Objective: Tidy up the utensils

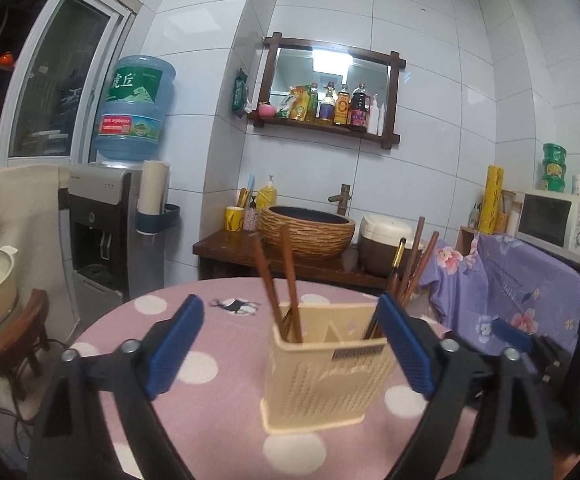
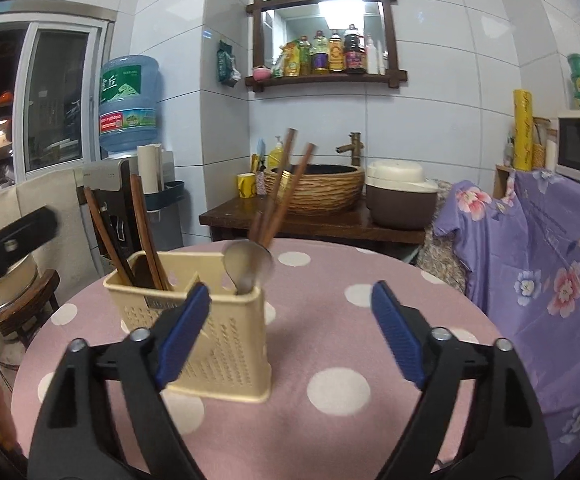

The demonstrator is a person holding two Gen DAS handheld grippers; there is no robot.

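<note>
We see a round table (image 2: 330, 312) covered in a pink cloth with white polka dots, and on it stands the cream plastic utensil holder (image 2: 209, 340), upright, with perforated walls, a small dark label near its rim and a divider splitting it into compartments. In the right wrist view it sits left of centre on the cloth; in the left wrist view the same holder (image 1: 330, 380) stands straight ahead.

Brown wooden chopsticks (image 2: 145, 232) lean out of the left compartment, a second pair (image 2: 285, 188) rises tilted from the right compartment, and a metal spoon (image 2: 249, 266) stands there bowl up, slightly blurred.

Our left gripper (image 1: 294, 348) has its blue-padded fingers spread wide, one on either side of the holder and clear of its walls, gripping nothing. Our right gripper (image 2: 290, 332) is likewise spread wide and empty; its left finger (image 2: 181, 336) overlaps the holder's front face in the view, though we cannot tell whether it touches.

Behind the table are a water dispenser (image 2: 129, 112) with a blue bottle, a woven basin (image 2: 322, 188) on a dark wooden counter, a rice cooker (image 2: 402, 196) beside it, and a microwave (image 1: 554, 220) on a surface draped in purple floral cloth (image 2: 538, 248). A wall shelf (image 2: 326, 76) carries sauce bottles below a mirror. A yellow cup (image 2: 246, 186) stands near the basin.
</note>
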